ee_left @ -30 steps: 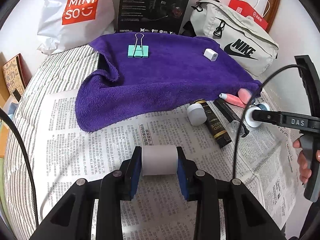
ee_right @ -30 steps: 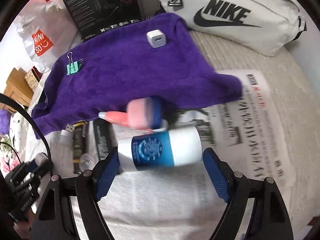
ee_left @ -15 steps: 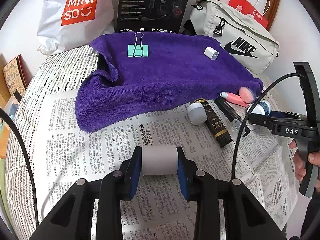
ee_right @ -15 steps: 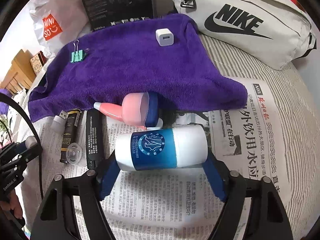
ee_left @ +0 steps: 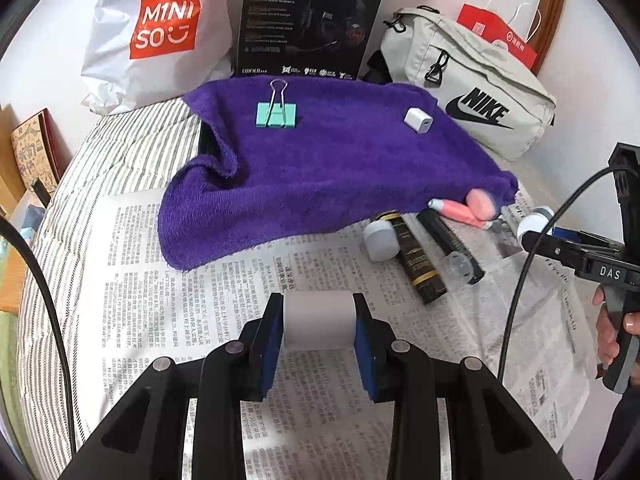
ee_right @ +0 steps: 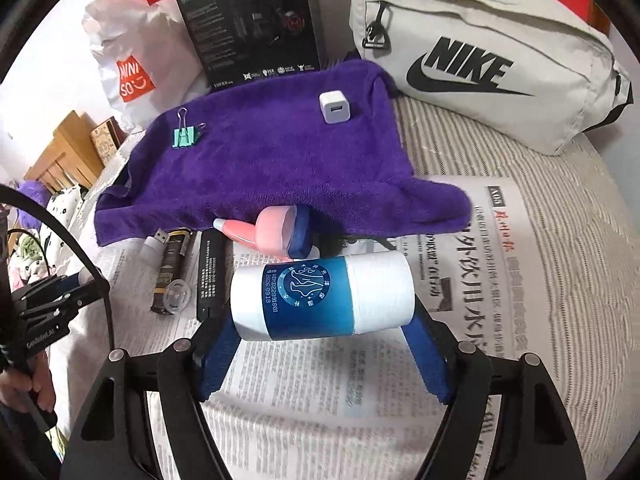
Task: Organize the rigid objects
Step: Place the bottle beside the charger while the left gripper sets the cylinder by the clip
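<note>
Newspaper (ee_right: 480, 264) lies beneath the right gripper (ee_right: 320, 344) clamping a blue-white bottle (ee_right: 320, 296) crosswise.

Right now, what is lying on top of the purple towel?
On the purple towel lie a green binder clip and a white charger cube. Its front edge covers part of a pink bottle.

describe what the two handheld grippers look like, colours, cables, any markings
Both are black angular frames with silver rivets and blue pads on the fingers. The left gripper trails a black cable; the right gripper carries white "DAS" lettering, a grey handle and its own black cable.
</note>
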Tool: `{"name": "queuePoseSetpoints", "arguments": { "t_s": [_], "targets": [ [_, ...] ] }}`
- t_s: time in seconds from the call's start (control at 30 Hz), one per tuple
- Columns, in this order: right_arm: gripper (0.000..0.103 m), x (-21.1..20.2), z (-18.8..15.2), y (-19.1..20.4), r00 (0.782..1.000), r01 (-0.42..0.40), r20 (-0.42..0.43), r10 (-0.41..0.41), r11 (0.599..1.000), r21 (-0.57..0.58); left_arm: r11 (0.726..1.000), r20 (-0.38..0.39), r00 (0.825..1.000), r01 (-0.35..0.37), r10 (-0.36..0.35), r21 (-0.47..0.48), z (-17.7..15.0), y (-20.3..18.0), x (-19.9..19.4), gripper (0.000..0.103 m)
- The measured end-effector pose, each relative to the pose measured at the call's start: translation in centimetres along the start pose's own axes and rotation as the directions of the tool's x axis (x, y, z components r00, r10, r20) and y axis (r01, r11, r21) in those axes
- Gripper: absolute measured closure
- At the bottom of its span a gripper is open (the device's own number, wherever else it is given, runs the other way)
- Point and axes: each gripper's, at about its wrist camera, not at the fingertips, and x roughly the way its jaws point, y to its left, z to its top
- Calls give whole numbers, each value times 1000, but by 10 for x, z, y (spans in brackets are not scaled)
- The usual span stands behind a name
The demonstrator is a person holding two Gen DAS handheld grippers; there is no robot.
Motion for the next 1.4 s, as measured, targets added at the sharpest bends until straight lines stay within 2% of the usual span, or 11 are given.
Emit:
{"name": "queuePoseSetpoints", "arguments": {
  "t_s": [0.43, 0.8, 1.1, 1.4],
  "targets": [
    [27, -19, 12, -3, 999, -41, 24, 41, 999, -20, 1000, 24, 999, -25, 25, -8, 20, -6, -19, 72],
    [27, -21, 45, -2, 997, -63, 41, 64, 997, -38, 999, 46, 998, -36, 36, -9, 52, -3, -23, 72],
    [27, -4, 84, -8, 997, -55, 53, 57, 998, -41, 999, 54, 998, -39, 40, -16, 90, 5, -6, 72],
    [27, 30, 111, -12, 999, -48, 19, 49, 998, -42, 999, 27, 999, -40, 41, -27, 115, 14, 26, 72]
  ]
}}
